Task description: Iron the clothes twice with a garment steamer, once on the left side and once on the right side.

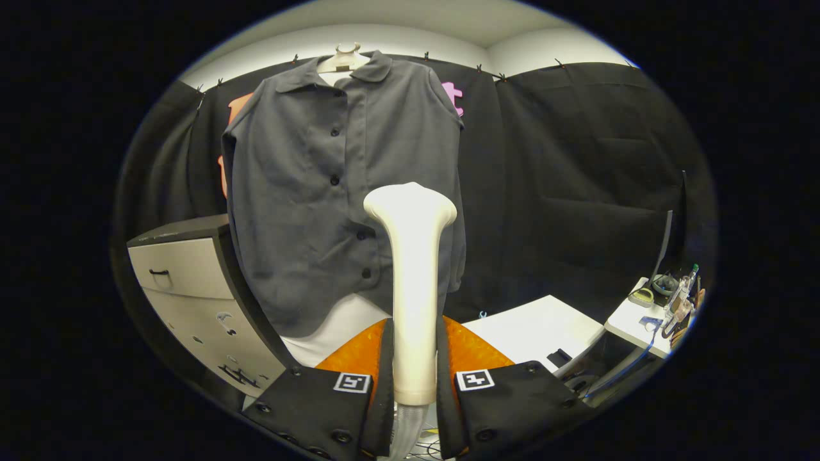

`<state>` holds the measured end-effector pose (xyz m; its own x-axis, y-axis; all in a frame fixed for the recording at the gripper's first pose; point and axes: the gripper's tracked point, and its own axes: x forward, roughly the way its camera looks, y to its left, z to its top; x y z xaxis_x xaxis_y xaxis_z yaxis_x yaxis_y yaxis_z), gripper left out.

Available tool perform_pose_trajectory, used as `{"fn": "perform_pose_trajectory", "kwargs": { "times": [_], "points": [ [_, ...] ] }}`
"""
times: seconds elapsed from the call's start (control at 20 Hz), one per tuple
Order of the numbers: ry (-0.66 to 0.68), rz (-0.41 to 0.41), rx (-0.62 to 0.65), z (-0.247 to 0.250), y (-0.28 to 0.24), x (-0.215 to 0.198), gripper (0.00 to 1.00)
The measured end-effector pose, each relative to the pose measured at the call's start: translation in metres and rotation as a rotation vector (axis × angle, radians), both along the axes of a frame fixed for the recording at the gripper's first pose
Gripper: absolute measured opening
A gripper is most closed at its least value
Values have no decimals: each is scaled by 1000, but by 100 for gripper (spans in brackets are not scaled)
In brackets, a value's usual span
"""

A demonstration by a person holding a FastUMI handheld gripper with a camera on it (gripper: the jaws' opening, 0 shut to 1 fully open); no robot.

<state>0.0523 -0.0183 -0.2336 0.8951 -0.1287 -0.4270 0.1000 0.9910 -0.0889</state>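
- My claw [414, 384] is clamped on the steamer [411, 282] handle, its head raised before the shirt [301, 192] hanging ahead.
- I judge a loose grip could let it twist, missing one side.
- The hose below might snag.

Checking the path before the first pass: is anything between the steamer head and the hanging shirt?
Nothing: in the claw view, the steamer, clamped in the claw, rises straight before the shirt, no object between.

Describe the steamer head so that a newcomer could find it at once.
Find the dark grey shirt hanging on the black cloth wall. In front of its lower right part stands the steamer, clamped between the gripper jaws. It is the only cream, flared wand there.
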Motion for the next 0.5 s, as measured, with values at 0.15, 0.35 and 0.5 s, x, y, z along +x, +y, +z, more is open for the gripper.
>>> {"fn": "perform_pose_trajectory", "kwargs": {
  "times": [0.15, 0.35, 0.5],
  "points": [
    [-52, 22, -7, 37, 11, 2, 35],
    [-102, 48, -4, 68, 27, -1, 35],
    [-141, 62, -13, 87, 34, 0, 35]
  ]
}}
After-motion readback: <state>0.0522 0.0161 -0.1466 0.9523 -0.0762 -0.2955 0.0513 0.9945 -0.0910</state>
